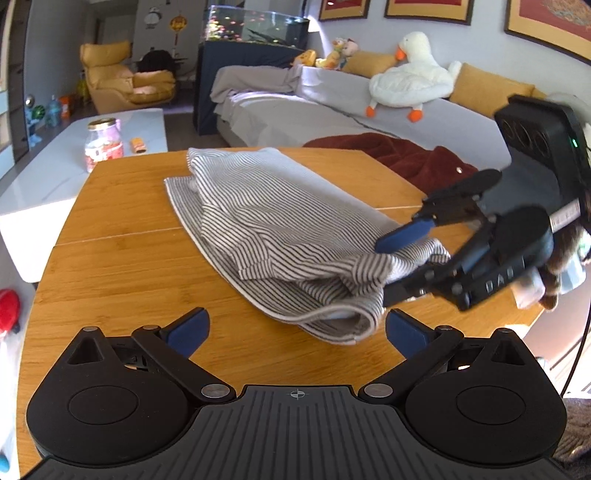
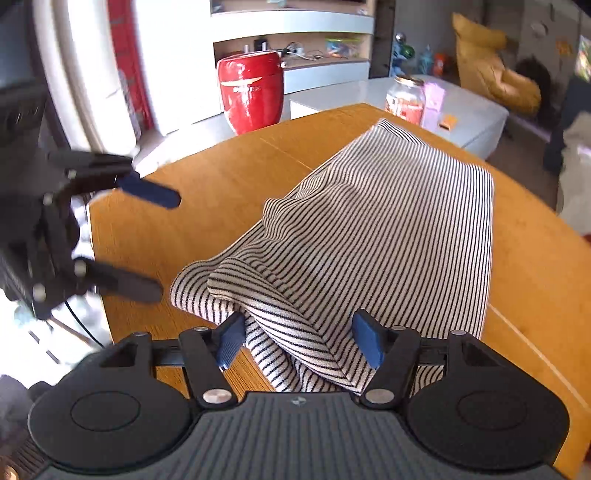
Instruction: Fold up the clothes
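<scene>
The striped garment [image 1: 273,221] lies partly folded on the wooden surface [image 1: 122,258], running in the left wrist view from about 11 o'clock down to 5 o'clock of the frame's centre, with its hem bunched into a thick roll at the near end. The left hand-held gripper [image 1: 297,330] sits at 6 o'clock with its blue-padded fingers [image 1: 190,330] spread wide, the rolled hem just ahead of them and nothing between them. At 3 o'clock the right hand-held gripper [image 1: 384,269] reaches in from the side, its fingers set above and below a fold of the striped cloth, apart rather than pressed tight. Beyond the surface stand a grey sofa [image 1: 332,110] with a plush goose [image 1: 410,74], a dark red blanket [image 1: 399,155], a white low table [image 1: 66,162] carrying a jar [image 1: 103,144], a yellow armchair [image 1: 122,77] and an aquarium [image 1: 255,26]. In the right wrist view, the garment [image 2: 376,236] fills the centre, stretching toward 1 o'clock, and its near end drapes down between this gripper's [image 2: 299,341] two fingers, which stand spread with the cloth loose between them; one pad at 7 o'clock touches the fabric. At 9 o'clock the left gripper [image 2: 166,243] hovers over bare wood, fingers wide apart, well clear of the cloth. A red pot [image 2: 251,92] stands at 11 o'clock and the jar [image 2: 406,98] at 1 o'clock.
</scene>
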